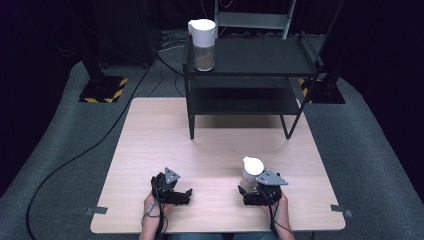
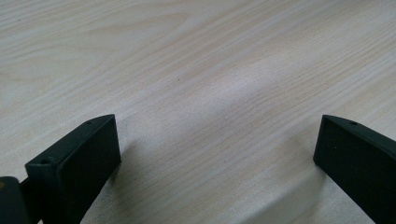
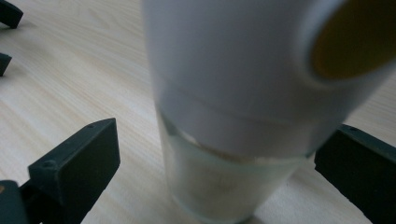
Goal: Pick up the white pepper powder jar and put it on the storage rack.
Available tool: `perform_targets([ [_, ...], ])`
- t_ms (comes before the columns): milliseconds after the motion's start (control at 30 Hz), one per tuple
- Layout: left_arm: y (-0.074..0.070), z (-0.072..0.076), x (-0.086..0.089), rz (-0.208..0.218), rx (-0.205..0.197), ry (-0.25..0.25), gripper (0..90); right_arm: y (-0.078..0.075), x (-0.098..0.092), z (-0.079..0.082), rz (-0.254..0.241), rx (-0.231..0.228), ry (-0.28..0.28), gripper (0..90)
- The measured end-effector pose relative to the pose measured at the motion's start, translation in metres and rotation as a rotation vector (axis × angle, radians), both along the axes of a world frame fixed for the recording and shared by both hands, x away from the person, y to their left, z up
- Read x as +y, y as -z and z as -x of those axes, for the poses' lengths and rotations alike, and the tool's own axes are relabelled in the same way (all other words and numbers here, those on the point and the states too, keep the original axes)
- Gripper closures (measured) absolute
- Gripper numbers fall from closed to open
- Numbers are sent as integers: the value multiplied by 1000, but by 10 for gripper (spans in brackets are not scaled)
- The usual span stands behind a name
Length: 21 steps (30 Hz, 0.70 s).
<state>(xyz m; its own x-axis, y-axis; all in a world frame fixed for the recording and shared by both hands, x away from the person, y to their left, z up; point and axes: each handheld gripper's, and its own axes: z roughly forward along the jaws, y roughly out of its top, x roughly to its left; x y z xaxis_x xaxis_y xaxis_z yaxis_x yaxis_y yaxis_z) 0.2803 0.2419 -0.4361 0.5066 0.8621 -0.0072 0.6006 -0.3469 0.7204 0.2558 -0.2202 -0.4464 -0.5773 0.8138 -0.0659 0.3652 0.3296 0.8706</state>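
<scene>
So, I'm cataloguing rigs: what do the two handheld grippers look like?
Both the left gripper and the right gripper are black, each with two blocky jaws, a grey three-cornered plate on top and a dark cable trailing back past the bare hand.

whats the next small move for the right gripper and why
Probably close the right gripper on the small white-lidded jar. The jar stands upright on the table between its open jaws; the left jaw is clearly apart from the glass, and contact at the right jaw is hard to tell. The left gripper is open over bare wood, so it seems idle.
</scene>
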Motion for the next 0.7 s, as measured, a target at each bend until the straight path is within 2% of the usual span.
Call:
perform_targets([
  [233,0,0,0,1,1,0,2,6,0,-6,-10,-13,-7,0],
  [333,0,0,0,1,1,-1,2,9,0,-4,-17,-25,3,122],
  [400,0,0,0,1,1,0,2,9,-2,-3,-26,-30,6,250],
  [467,0,0,0,1,1,0,2,9,-3,-5,-34,-23,7,286],
  [700,0,0,0,1,1,0,2,8,-5,-6,-42,-14,2,296],
])
